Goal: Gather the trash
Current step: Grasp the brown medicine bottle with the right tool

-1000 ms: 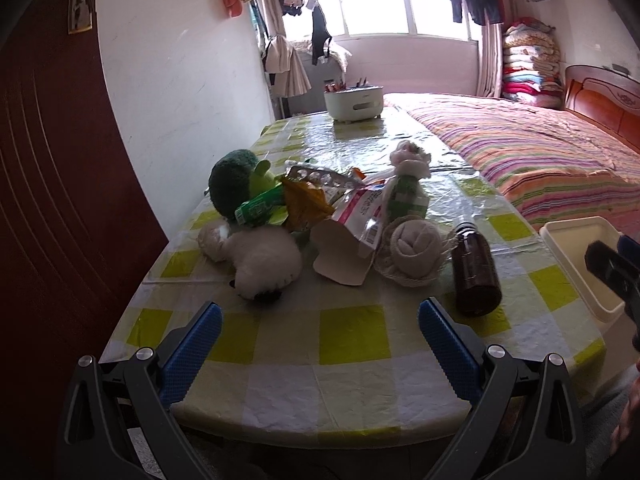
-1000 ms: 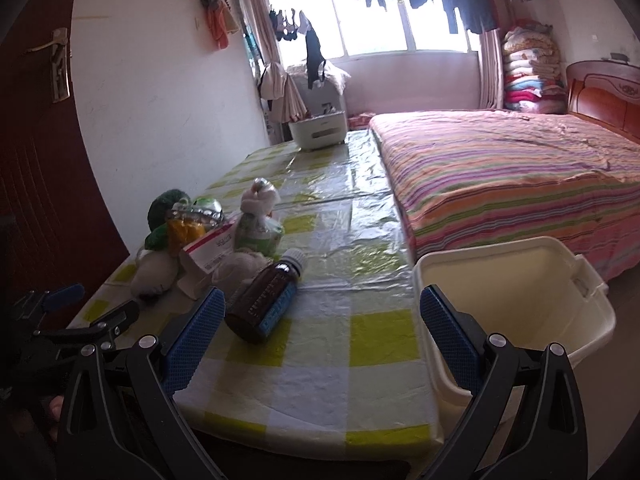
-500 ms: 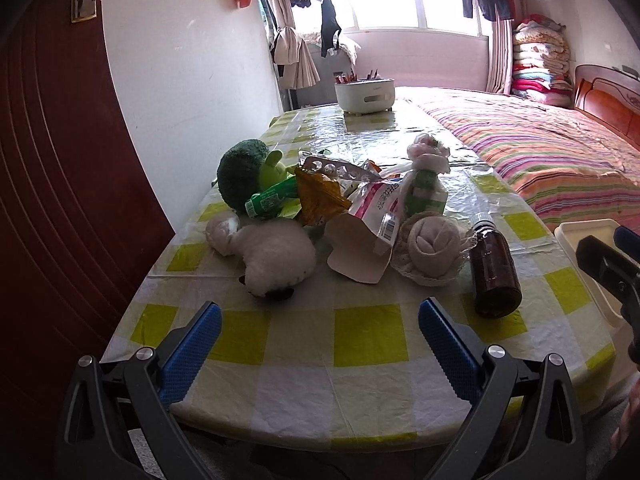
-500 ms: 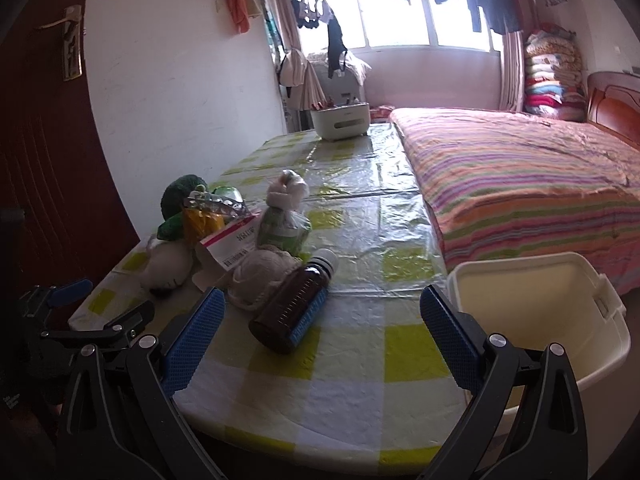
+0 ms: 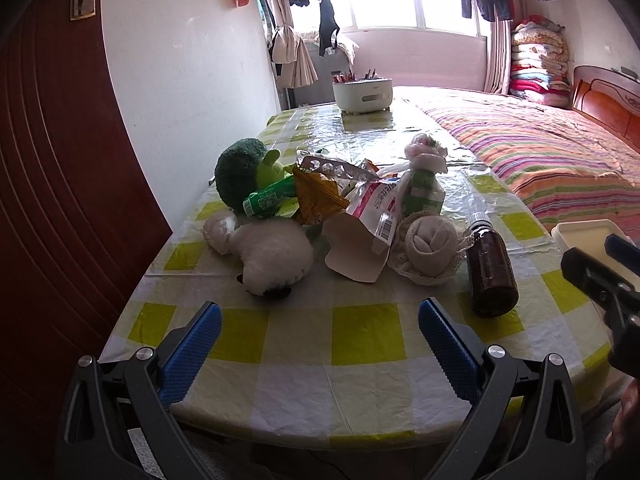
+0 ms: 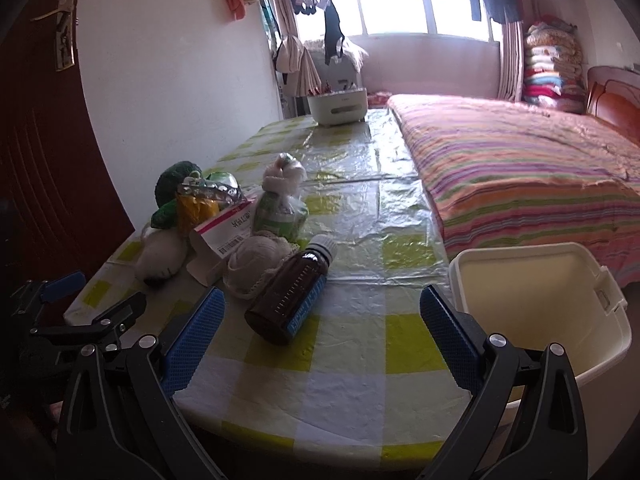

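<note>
A brown bottle [image 6: 290, 294] lies on its side on the checked tablecloth [image 6: 348, 344], just beyond my open right gripper [image 6: 320, 336]. Behind it sits a heap: a torn white and pink packet [image 5: 368, 220], an orange wrapper [image 5: 316, 196], a foil blister strip [image 5: 336, 168], a green tube [image 5: 268, 198] and a knotted bag [image 5: 422, 184]. The same bottle [image 5: 490, 270] lies right of the heap in the left wrist view. My left gripper [image 5: 318, 344] hangs open over the table's near edge, empty. A cream bin [image 6: 540, 304] stands off the table's right side.
Soft toys sit among the heap: a green broccoli plush [image 5: 240, 172], a white plush [image 5: 272, 254] and a rolled white cloth [image 5: 430, 244]. A white caddy [image 5: 364, 96] stands at the table's far end. A striped bed [image 6: 520, 168] lies right, a dark door [image 5: 52, 200] left.
Both grippers have moved forward toward the table; the heap and the bottle look larger and nearer. Both stay open and nothing on the table has shifted.
</note>
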Tool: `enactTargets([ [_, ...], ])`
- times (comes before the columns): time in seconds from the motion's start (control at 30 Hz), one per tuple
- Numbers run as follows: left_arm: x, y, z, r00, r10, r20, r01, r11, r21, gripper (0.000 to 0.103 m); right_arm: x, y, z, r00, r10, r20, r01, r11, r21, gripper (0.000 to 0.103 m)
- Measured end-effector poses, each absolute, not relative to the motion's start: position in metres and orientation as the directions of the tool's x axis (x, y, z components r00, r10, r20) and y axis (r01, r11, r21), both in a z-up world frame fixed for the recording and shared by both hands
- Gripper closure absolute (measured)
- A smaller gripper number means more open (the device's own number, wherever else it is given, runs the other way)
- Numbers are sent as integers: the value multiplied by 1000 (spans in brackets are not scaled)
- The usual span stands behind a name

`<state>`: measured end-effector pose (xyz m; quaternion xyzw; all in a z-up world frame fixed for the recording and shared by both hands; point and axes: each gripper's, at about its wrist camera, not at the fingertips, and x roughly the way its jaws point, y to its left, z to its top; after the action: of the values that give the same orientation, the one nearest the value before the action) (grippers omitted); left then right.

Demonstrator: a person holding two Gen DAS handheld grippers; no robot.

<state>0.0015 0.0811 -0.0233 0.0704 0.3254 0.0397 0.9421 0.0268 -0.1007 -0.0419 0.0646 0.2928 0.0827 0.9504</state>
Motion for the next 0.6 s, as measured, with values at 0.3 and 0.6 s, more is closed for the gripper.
enactTargets([
  [0.3, -1, 101, -16, 792, 143, -593, -74, 988, 139, 7, 70, -82, -51, 724, 187, -664, -101, 981, 166, 8],
  [0.6, -3, 117, -17, 787, 158, -597, -100, 986, 130, 7, 119, -68, -81, 579, 235, -780, -107, 971, 213, 40],
])
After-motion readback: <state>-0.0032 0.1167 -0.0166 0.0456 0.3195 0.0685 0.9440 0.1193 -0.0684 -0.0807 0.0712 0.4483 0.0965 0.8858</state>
